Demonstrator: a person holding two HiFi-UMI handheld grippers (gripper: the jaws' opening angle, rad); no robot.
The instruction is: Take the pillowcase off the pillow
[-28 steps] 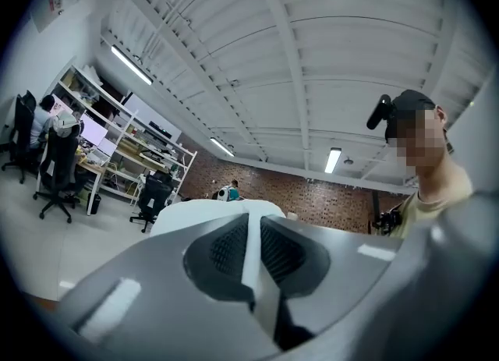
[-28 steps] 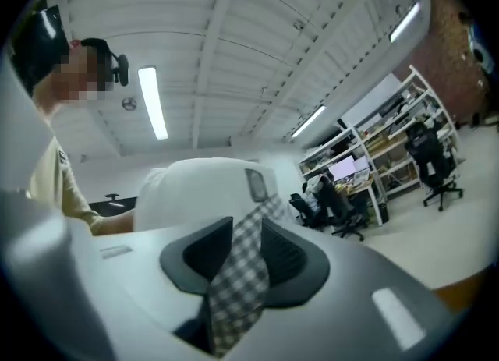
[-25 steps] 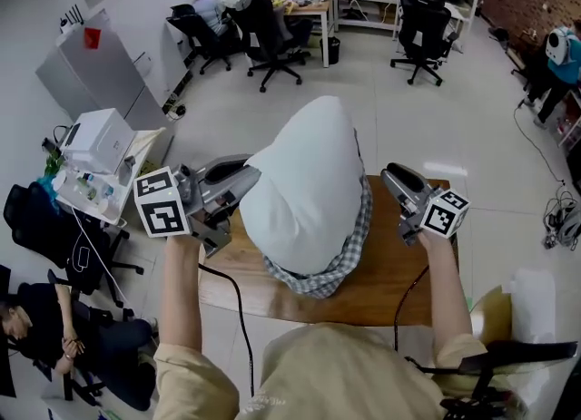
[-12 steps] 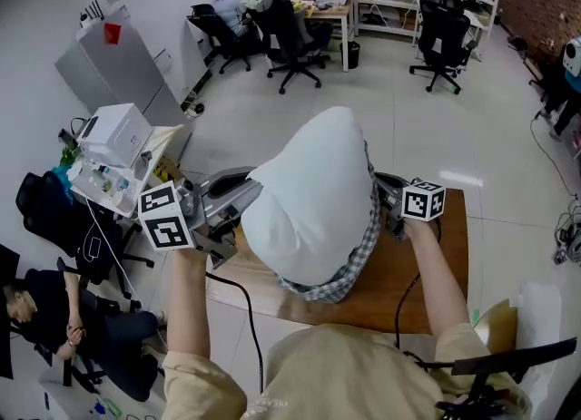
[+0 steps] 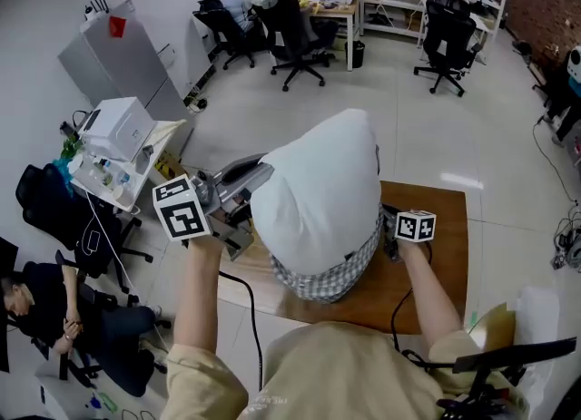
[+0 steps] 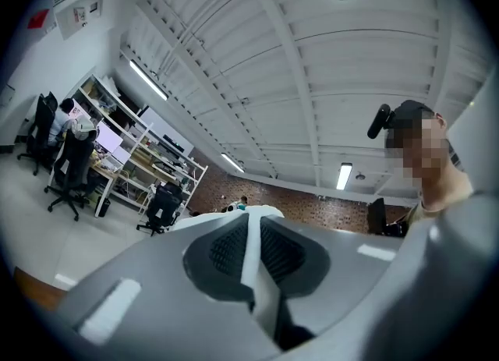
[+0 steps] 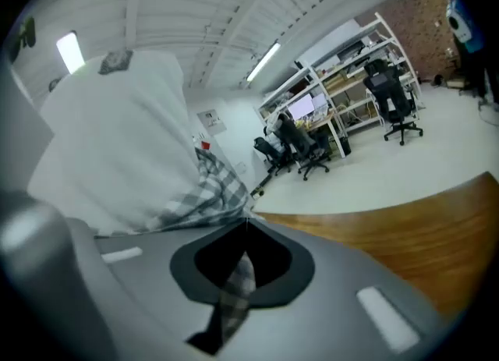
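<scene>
A white pillow (image 5: 318, 191) stands on end over the wooden table (image 5: 440, 255). The grey checked pillowcase (image 5: 331, 275) is bunched round its lower end. My left gripper (image 5: 257, 182) is at the pillow's left side, shut on a fold of the white pillow fabric (image 6: 251, 246). My right gripper (image 5: 387, 229) is low at the pillow's right, shut on the pillowcase edge (image 7: 234, 285). In the right gripper view the pillow (image 7: 117, 133) rises at the left, and checked cloth (image 7: 209, 188) runs from it down into the jaws.
A white printer (image 5: 116, 126) on a cluttered cart stands left of the table, beside a grey cabinet (image 5: 123, 60). A person sits in a chair (image 5: 45, 300) at lower left. Office chairs (image 5: 292, 37) and desks line the back. A cable (image 5: 238, 309) hangs off the table's front.
My right gripper has moved left in to the pillow and closed on the pillowcase edge. The pillow and my left gripper have shifted a little to the right and up.
</scene>
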